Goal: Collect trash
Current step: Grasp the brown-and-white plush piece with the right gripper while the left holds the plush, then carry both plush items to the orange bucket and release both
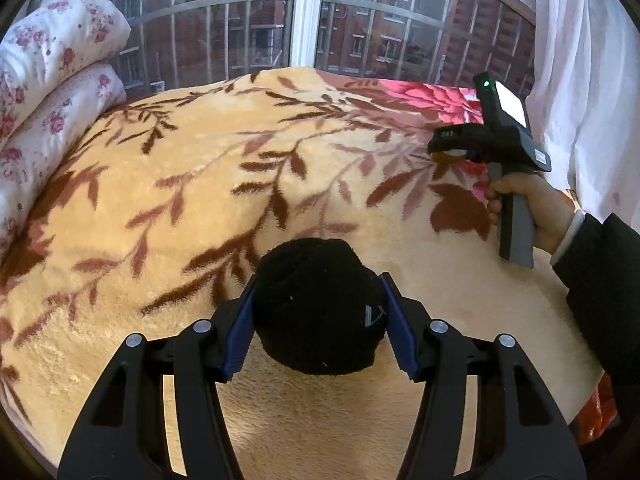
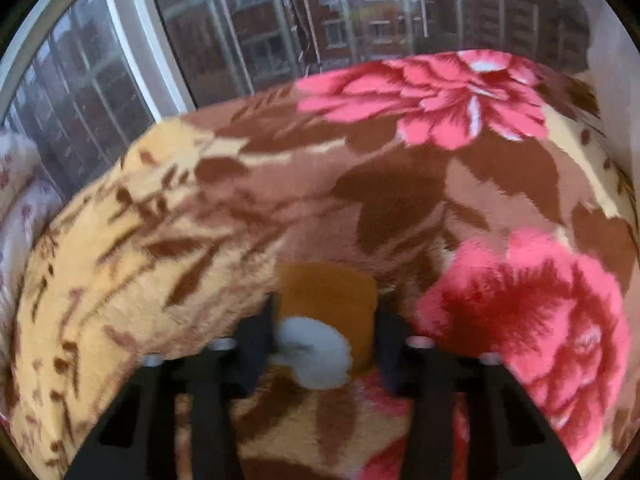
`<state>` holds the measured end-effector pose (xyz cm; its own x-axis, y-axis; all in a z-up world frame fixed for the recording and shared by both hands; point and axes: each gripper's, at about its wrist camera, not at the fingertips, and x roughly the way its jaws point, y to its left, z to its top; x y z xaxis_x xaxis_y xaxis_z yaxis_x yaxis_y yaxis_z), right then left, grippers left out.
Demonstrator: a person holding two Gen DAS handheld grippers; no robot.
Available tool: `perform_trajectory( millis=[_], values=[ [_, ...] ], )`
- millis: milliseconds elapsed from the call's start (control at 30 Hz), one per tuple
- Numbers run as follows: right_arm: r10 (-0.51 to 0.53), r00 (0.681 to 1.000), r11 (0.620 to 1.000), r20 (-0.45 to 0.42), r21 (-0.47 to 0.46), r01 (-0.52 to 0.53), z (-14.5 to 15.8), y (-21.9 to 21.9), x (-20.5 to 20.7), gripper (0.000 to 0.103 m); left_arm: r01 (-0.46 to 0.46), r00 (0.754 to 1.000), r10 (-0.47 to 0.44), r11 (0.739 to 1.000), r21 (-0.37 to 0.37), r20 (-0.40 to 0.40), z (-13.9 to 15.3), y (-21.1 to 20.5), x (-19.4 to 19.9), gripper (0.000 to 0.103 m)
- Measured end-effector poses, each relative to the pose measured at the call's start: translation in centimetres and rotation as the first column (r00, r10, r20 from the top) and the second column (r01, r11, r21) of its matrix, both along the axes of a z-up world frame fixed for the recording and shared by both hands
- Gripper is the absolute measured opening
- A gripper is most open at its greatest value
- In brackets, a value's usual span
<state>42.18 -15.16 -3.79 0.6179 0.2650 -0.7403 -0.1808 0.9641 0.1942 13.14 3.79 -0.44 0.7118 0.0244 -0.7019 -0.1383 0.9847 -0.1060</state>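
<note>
My left gripper (image 1: 318,292) is shut on a rolled black sock (image 1: 320,308) with a small grey mark and holds it just above the beige leaf-pattern blanket (image 1: 192,184). My right gripper (image 2: 326,312) is shut on a rolled orange-brown sock with a white end (image 2: 328,312) over the blanket's pink-flower part (image 2: 528,312). The right gripper also shows in the left wrist view (image 1: 452,148), held by a hand at the blanket's far right, with an orange and white bit between its fingers.
A folded white quilt with pink flowers (image 1: 52,80) lies at the bed's left end. A barred window (image 1: 304,16) runs behind the bed. A white curtain (image 1: 588,80) hangs at the right. An orange plastic bag (image 1: 600,416) shows at the bed's right edge.
</note>
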Motion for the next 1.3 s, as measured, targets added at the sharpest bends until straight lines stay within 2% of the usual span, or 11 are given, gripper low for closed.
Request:
perform_trajectory(
  millis=[100,200,433,700,767,867,1000,1200,1300],
  values=[
    [-0.003,0.999,0.999,0.041,0.04,0.002,1.7,-0.7,-2.6,0.032,0.009,1.0,-0.009,1.0,-0.023,0.011,0.4,0.1,-0.6,0.056],
    [0.05,0.996,0.996,0.073,0.074,-0.055,3.5,-1.1,-6.3,0.032,0.016,1.0,-0.016,0.999,-0.037,0.018,0.9,-0.1,-1.5,0.057],
    [0.216,0.964,0.969,0.156,0.091,-0.232,7.2,-2.5,-20.6,0.032,0.047,0.997,-0.046,0.999,-0.016,0.064,2.9,-1.6,-6.4,0.057],
    [0.325,0.926,0.935,0.194,0.084,-0.345,7.8,-5.0,-35.7,0.032,0.103,0.993,-0.103,0.995,0.011,0.053,2.8,-3.9,-13.5,0.057],
    [0.374,0.908,0.917,0.189,0.073,-0.393,7.2,-5.3,-39.8,0.032,0.126,0.991,-0.127,0.992,0.022,0.035,2.1,-4.8,-15.6,0.057],
    [0.423,0.888,0.9,0.178,0.032,-0.435,5.9,-5.5,-44.0,0.032,0.151,0.988,-0.152,0.988,0.03,0.004,0.7,-5.8,-18.1,0.057],
    [0.484,0.867,0.873,0.12,-0.004,-0.487,3.0,-5.5,-47.9,0.032,0.182,0.982,-0.179,0.983,0.034,-0.065,-2.1,-6.9,-20.7,0.057],
    [0.542,0.839,0.839,-0.049,-0.026,-0.544,-2.8,-4.8,-49.6,0.032,0.223,0.965,-0.211,0.972,0.068,-0.153,-6.6,-8.1,-22.5,0.057],
    [0.55,0.828,0.83,-0.11,-0.038,-0.556,-5.4,-4.4,-49.2,0.032,0.252,0.947,-0.231,0.965,0.068,-0.222,-9.7,-8.5,-22.1,0.057]
  ],
)
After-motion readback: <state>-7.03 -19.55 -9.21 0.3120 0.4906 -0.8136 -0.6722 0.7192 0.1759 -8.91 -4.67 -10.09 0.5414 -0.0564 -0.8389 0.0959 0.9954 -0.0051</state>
